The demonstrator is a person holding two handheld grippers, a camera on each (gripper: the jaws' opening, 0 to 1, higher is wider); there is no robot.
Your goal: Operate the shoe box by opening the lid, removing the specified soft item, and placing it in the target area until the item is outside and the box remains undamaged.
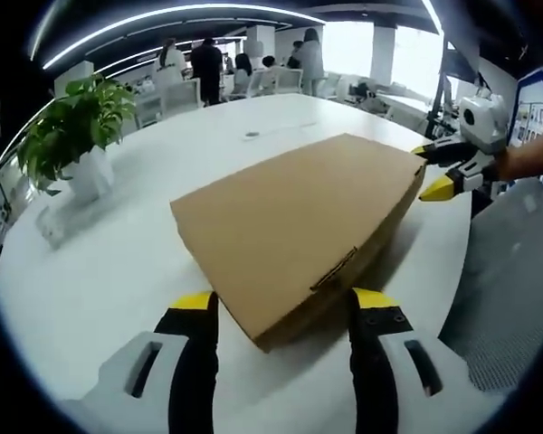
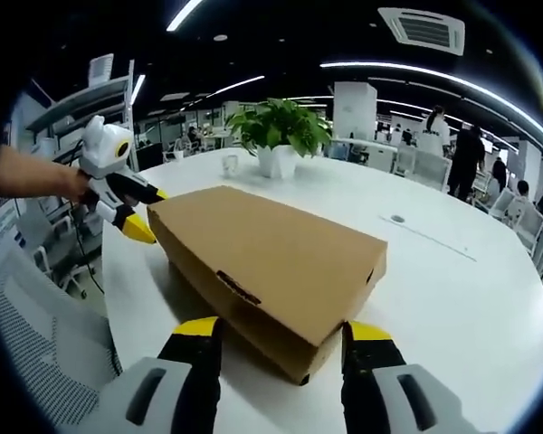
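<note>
1. The shoe box (image 1: pixel 294 240) lies closed and flat in the middle of the white tabletop (image 1: pixel 109 271), filling the centre of both views, with its lid tab at the lower centre of the left gripper view. The soft item is inside, unseen.
2. The left gripper (image 1: pixel 283 303) is released, its jaws apart on either side of the box's near corner; whether they touch the cardboard is hard to tell.
3. The right gripper (image 2: pixel 282 330) is likewise released, straddling the opposite corner.
4. Risk: clamping a corner from both ends could crush or crease the thin cardboard.
5. Risk: lifting the lid away from the tab may tear the flap, or drag the whole box across the smooth tabletop.
6. A potted plant (image 1: pixel 72 136) at the upper left of the left gripper view stands well apart, so a slide that way would have room.
</note>
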